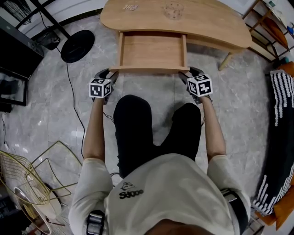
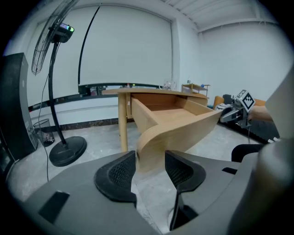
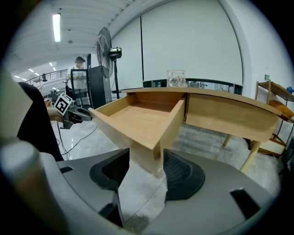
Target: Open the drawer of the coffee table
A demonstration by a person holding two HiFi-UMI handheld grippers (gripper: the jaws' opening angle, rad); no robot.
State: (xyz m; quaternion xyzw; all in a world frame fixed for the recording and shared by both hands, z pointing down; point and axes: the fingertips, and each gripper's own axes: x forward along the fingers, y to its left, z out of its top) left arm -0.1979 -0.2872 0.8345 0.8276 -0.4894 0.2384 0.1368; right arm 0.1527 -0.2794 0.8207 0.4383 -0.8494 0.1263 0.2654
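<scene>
The light wood coffee table (image 1: pixel 206 25) has its drawer (image 1: pixel 151 51) pulled far out toward me; the drawer is empty. My left gripper (image 1: pixel 107 74) is at the left end of the drawer front, my right gripper (image 1: pixel 189 74) at the right end. In the left gripper view the curved corner of the drawer front (image 2: pixel 177 131) fills the gap between the jaws of the left gripper (image 2: pixel 150 166). In the right gripper view the drawer's corner (image 3: pixel 146 149) sits likewise between the pads of the right gripper (image 3: pixel 146 167). Each gripper looks shut on the wood.
A clear glass (image 1: pixel 173 10) stands on the tabletop. A standing fan's round base (image 1: pixel 77 46) and cable lie to the left, and a black cabinet (image 1: pixel 14 64) beyond. My knees (image 1: pixel 133 121) are just below the drawer. Wire frames (image 1: pixel 32 181) lie at lower left, striped cloth (image 1: pixel 281 119) at right.
</scene>
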